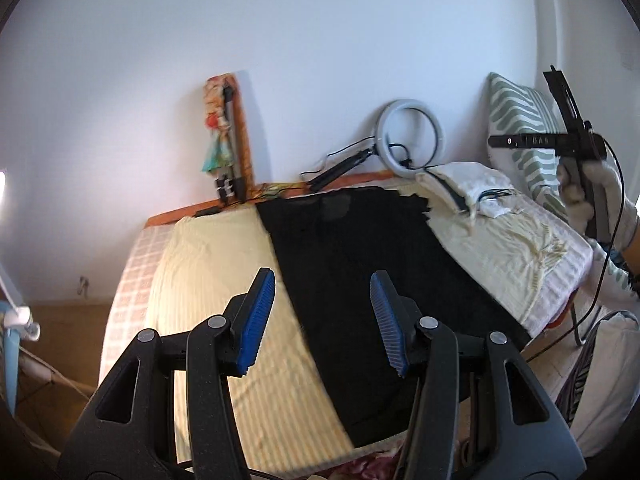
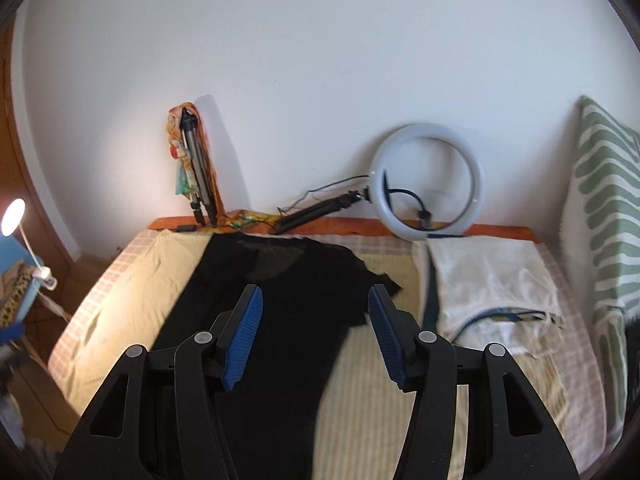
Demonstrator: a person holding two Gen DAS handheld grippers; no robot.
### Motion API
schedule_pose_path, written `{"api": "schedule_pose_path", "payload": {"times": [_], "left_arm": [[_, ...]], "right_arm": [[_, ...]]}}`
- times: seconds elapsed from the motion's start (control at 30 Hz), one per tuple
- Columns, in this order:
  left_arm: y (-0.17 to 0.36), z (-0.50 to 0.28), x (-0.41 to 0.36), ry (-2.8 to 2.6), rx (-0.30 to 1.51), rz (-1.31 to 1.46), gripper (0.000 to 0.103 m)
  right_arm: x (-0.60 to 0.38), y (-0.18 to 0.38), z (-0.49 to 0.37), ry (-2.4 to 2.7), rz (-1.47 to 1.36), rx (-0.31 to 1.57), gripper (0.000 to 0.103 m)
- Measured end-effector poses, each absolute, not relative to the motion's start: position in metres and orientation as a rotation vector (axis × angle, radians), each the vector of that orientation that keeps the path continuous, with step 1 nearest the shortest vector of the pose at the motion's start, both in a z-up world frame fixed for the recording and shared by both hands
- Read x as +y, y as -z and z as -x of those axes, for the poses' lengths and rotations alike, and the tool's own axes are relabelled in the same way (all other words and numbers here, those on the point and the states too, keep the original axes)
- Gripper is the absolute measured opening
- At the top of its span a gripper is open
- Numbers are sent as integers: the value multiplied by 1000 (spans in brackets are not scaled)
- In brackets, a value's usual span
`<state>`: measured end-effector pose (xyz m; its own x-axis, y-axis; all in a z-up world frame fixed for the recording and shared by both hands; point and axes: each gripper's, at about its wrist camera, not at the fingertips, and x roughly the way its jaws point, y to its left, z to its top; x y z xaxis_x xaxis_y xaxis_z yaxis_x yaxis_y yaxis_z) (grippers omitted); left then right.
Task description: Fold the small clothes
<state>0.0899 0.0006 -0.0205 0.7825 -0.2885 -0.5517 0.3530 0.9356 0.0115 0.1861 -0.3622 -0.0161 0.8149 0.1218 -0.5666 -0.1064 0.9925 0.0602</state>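
A black garment (image 1: 360, 280) lies spread flat on the yellow striped bed sheet (image 1: 208, 280), running from the near edge to the far side. In the right wrist view the same garment (image 2: 280, 320) stretches away under the gripper, one sleeve sticking out to the right. My left gripper (image 1: 322, 322) is open and empty, held above the garment's near left edge. My right gripper (image 2: 314, 338) is open and empty above the garment's middle. The right gripper's handle shows in the left wrist view (image 1: 576, 144), held up in a gloved hand at the far right.
A folded white cloth (image 2: 492, 284) lies on the bed right of the garment. A green-and-white pillow (image 2: 608, 208) leans at the right. A ring light (image 2: 426, 184) and a folded tripod (image 2: 200, 168) rest against the wall. A lamp (image 2: 14, 212) glows at the left.
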Motion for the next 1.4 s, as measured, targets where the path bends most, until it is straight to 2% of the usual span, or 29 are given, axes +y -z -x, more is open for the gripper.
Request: {"api": "schedule_pose_path", "payload": {"times": [0.3, 0.37, 0.47, 0.73, 0.77, 0.83, 1.1, 1.2, 1.27, 1.33, 1.4], "left_arm": [[71, -75, -91, 495, 632, -119, 51], [87, -72, -112, 530, 665, -103, 42], [109, -67, -146, 586, 712, -99, 38], [160, -38, -241, 757, 806, -202, 39], [165, -36, -252, 763, 815, -230, 46], [175, -35, -267, 763, 818, -271, 50], [206, -43, -298, 708, 851, -395, 50], [208, -48, -293, 719, 856, -364, 40], [206, -56, -291, 726, 871, -329, 14], [202, -64, -287, 754, 896, -277, 6], [199, -70, -281, 765, 919, -220, 3]], "right_arm": [[-410, 42, -175, -54, -46, 658, 54], [-419, 49, -175, -48, -57, 667, 54], [-435, 61, -177, -45, -99, 688, 54], [-466, 85, -181, -22, -141, 752, 54], [-469, 86, -182, -25, -147, 759, 54], [-473, 88, -185, -33, -162, 770, 54], [-477, 107, -215, -82, -244, 826, 54], [-471, 116, -228, -102, -264, 846, 54], [-466, 122, -240, -121, -272, 858, 54], [-460, 131, -253, -142, -293, 880, 54], [-455, 140, -266, -153, -321, 900, 54]]}}
